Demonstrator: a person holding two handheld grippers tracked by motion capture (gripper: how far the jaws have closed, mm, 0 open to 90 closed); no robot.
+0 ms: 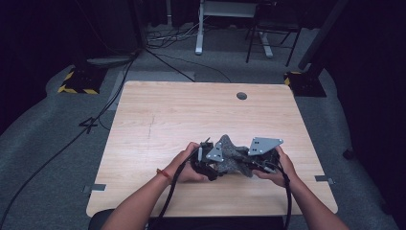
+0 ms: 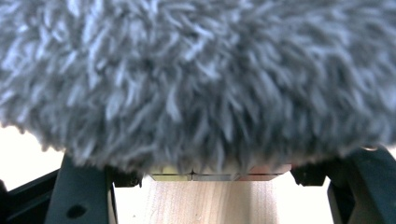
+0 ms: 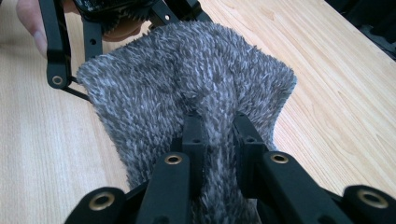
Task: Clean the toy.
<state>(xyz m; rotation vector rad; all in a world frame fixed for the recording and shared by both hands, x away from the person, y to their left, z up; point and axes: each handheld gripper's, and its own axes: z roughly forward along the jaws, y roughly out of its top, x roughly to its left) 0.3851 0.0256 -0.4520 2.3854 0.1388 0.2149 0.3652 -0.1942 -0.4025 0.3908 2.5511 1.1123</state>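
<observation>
- Right now my right gripper (image 3: 219, 135) has its jaws drawn narrow, pinching a ridge of the grey fluffy cloth (image 3: 196, 84) near its closest end.
- My worry here: that pinch bites only a thin fold of pile, so a hard pull could let the cloth slide out.
- Next, my left gripper (image 1: 207, 160) sits at the cloth's other end; its own view shows fur (image 2: 196, 79) draped over the jaws, so I cannot tell whether it grips.
- If it is not clamped, stretching the cloth between the two would simply drag that end free.
- Cloth position: bunched between the two grippers, close to the near edge of the table (image 1: 158, 110), about midway along it.
- Farther off, a round dark hole (image 1: 242, 96) sits by the table's far edge, well apart.
</observation>
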